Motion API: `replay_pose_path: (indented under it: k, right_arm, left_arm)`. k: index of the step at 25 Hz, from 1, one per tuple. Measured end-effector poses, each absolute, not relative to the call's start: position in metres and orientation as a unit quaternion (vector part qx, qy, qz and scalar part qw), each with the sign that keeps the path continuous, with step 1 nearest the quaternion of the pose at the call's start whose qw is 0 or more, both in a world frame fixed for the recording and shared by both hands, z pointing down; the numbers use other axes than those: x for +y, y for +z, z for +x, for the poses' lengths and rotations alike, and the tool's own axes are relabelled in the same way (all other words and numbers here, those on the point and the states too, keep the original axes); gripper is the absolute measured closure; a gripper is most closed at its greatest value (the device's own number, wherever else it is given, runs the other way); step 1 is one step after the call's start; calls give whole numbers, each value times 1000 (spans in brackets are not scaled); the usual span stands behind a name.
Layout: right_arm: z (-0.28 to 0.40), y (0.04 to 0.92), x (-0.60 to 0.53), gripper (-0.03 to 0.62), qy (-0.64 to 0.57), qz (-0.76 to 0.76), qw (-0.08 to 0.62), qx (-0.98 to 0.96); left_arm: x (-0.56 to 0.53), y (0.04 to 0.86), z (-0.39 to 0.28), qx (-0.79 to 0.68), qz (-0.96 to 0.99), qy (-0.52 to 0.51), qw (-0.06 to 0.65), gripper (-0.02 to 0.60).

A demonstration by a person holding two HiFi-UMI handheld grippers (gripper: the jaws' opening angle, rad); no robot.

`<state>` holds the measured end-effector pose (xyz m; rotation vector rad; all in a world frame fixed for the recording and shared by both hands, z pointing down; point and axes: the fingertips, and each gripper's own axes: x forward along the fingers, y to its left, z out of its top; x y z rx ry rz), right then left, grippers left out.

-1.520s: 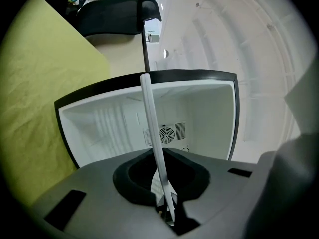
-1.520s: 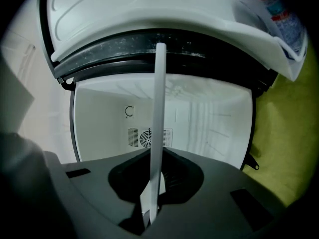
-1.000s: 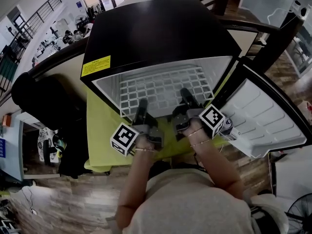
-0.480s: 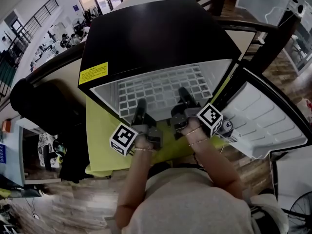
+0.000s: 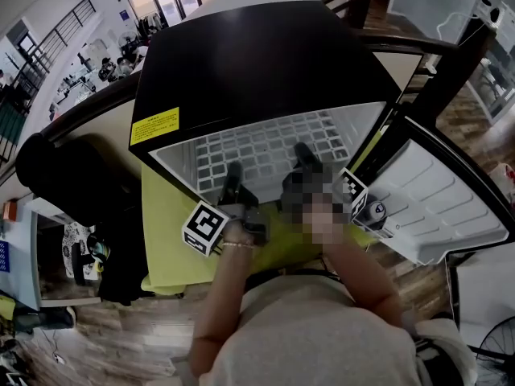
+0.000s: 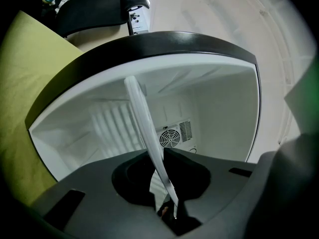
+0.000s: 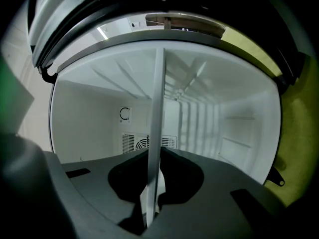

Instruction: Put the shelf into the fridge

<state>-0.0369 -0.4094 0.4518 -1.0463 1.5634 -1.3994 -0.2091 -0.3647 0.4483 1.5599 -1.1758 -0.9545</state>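
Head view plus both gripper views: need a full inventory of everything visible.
fridge: 1, black outside, white inside, centre, open
door: 1, white liner, swung open at right
shelf: 1, white wire grid, partly inside the fridge
label: 1, yellow, fridge's front left corner
fan vent: 1, white, fridge's back wall
cloth: 1, yellow-green, left of and in front of the fridge
floor: brown wood-look, bottom left
left gripper: 1, black, fingers shut on the shelf's near edge
right gripper: 1, black, fingers shut on the same edge
forearms: 2, bare, bottom centre
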Motion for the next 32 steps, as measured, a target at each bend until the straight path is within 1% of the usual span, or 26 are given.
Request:
replay_pose_path:
  k: [32]
  right_arm:
    - [-43,451,-437,549,-536,-414,370,636]
  left_arm:
    - [-393,448,-215,-497,629,-405,441,517]
